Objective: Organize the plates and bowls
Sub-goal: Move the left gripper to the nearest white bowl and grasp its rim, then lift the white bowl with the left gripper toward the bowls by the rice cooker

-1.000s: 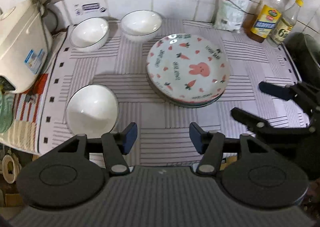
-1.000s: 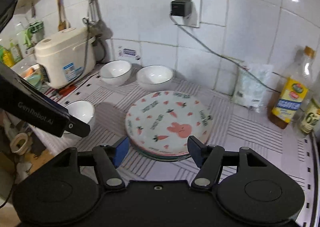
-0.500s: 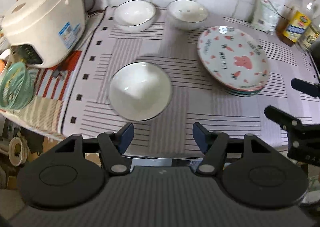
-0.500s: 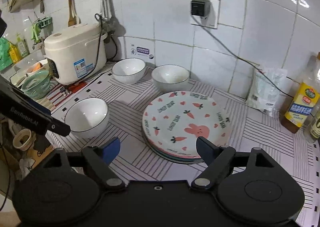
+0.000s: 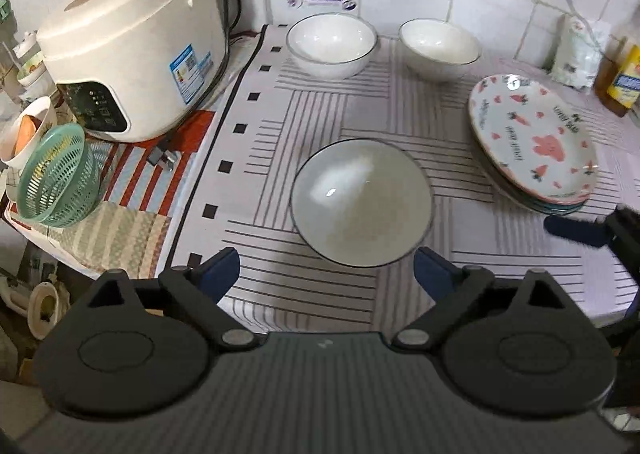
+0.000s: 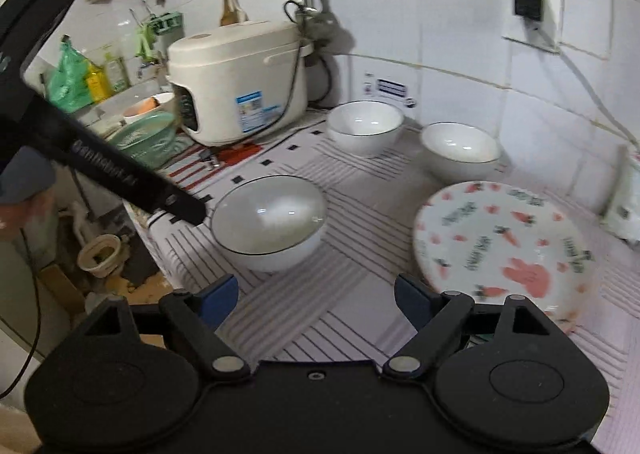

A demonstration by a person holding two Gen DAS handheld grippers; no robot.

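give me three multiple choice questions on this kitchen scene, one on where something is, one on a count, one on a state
1. Where does the rice cooker stand relative to the striped mat?
A. left of it
B. right of it
C. in its middle

2. How many white bowls are on the mat?
A. two
B. three
C. five

3. How is the left gripper?
A. shut on a bowl
B. shut on a plate
C. open, holding nothing

Answers:
1 A: the cooker sits off the mat's left edge, by the green basket.
2 B: the near bowl and two at the back, the back left bowl and back right bowl.
3 C: its fingers stand wide apart, short of the near bowl; the plate stack lies off to the right.
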